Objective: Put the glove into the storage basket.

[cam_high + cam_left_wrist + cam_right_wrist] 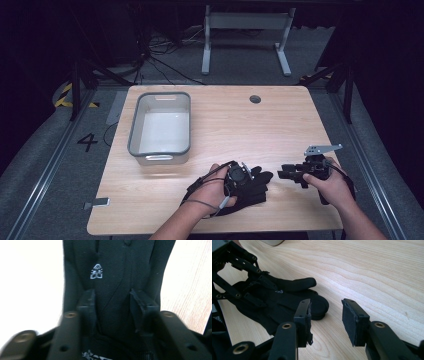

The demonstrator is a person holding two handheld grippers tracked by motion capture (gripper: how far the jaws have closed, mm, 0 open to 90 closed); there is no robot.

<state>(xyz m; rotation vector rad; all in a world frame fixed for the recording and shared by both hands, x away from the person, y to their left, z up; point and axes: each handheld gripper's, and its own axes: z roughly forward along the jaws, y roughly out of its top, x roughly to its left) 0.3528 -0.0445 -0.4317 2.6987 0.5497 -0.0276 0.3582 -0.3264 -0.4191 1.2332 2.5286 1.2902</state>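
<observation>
Your left hand-held gripper [248,176] sits on the black glove [252,192] and hides much of it; its jaws straddle the fabric, and you cannot tell whether they pinch it. Your right hand-held gripper [283,174] hangs apart, just beside the glove's fingertips on the bench [240,125].

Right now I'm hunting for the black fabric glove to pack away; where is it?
The black fabric glove lies near the wooden table's front edge in the high view, under the left gripper, left of the right gripper.
</observation>
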